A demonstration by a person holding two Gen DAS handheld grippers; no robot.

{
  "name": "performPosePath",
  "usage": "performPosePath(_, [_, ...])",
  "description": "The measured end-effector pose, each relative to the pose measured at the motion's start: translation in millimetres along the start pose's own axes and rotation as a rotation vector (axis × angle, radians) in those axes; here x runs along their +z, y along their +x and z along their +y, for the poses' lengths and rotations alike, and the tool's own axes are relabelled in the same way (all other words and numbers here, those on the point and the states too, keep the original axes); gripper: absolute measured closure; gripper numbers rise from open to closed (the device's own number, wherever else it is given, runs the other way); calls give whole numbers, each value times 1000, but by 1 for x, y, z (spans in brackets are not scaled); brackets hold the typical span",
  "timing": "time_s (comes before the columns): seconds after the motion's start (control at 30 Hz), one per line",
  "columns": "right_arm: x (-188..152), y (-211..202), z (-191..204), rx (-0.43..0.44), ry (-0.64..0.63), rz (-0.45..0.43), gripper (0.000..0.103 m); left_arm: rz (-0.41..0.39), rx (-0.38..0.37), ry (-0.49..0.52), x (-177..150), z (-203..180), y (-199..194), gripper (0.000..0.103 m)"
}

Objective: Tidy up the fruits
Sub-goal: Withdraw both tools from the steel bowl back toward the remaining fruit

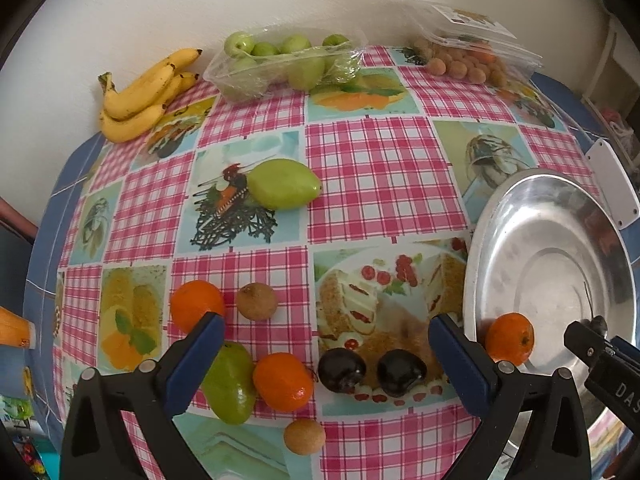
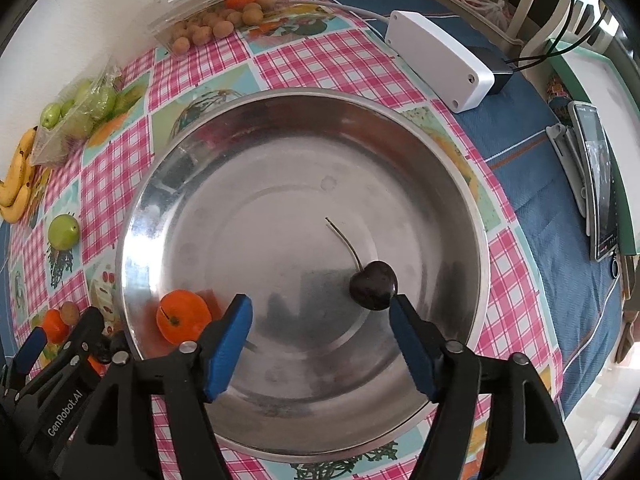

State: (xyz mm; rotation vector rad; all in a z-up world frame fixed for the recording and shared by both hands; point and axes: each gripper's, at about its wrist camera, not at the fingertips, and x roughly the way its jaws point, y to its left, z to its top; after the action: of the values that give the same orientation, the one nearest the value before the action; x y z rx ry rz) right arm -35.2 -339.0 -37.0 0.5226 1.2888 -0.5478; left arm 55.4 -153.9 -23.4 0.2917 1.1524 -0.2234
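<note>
Hovering over a checked tablecloth (image 1: 352, 168), the left gripper (image 1: 326, 336) stands wide with nothing between its blue pads; below it lie 2 dark cherries (image 1: 342, 369), a tangerine (image 1: 283, 382), a green mango (image 1: 230, 384) and 2 small brown fruits (image 1: 256, 301); another tangerine (image 1: 197, 306) sits behind the left pad, a second green mango (image 1: 284, 189) lies mid-table, bananas (image 1: 148, 92) rest by the wall; a metal bowl (image 1: 516, 216) at right holds 1 tangerine (image 1: 510, 339).

From the right wrist, the right gripper (image 2: 320, 312) hangs over the bowl (image 2: 256, 128), jaws parted and gripping nothing; a stemmed cherry (image 2: 374, 285) lies on the bowl floor just beside the right pad, a tangerine (image 2: 183, 315) near the left rim.
</note>
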Motion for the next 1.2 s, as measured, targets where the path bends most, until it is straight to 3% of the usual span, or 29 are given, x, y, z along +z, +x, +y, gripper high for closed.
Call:
performPosePath(0.1, [0,0,0,-2,-5,-10,20,-15,4,2,1,0,-1,0])
performPosePath(0.2, [1,-3,1,-9,-12,-36,0,-37,-6,4,1,1,-3,0])
performPosePath(0.4, [2,-8,-1,-20,-8,-52,0,-52,-73,-13,3,2,-6,0])
performPosePath(0.7, [-3,-19,9,2,-43,-78,0,-64,-104,-26,3,14,-15,0])
performPosePath(1.2, [-28,-35,77,100,-194,-96,0,-102,-40,-152,0,97,-33,0])
